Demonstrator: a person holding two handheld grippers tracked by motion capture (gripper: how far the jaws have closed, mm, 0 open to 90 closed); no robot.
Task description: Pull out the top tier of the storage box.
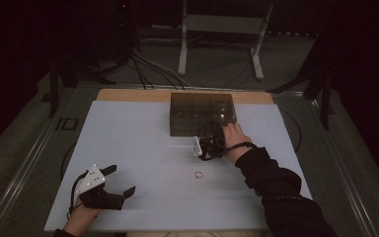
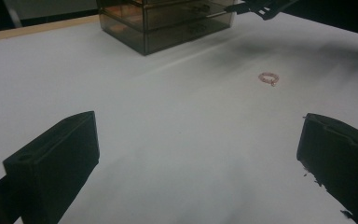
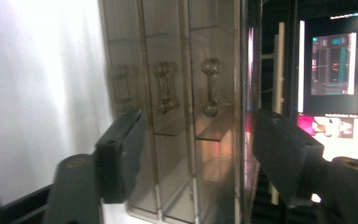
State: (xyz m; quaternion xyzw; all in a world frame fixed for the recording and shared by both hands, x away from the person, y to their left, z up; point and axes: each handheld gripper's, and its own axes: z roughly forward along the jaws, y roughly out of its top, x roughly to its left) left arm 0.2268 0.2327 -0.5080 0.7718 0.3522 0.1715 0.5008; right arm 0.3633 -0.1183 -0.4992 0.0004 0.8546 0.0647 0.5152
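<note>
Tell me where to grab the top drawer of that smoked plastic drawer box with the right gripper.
Take it by its handle, the small bar with knobbed ends on the front of the drawer box. Come straight at the front face, the side towards the person, where the right gripper already is. The bar stands proud of the flat panel, so one jaw can probably go on each side of it.

A table (image 1: pixel 128 148) with a pale, flat top carries the scene; a strip of bare wood runs along its far edge. A smoky, see-through drawer box (image 1: pixel 202 113) stands near that far edge, right of centre. A small ring (image 1: pixel 199 174) lies alone on the open surface nearer the person.
</note>
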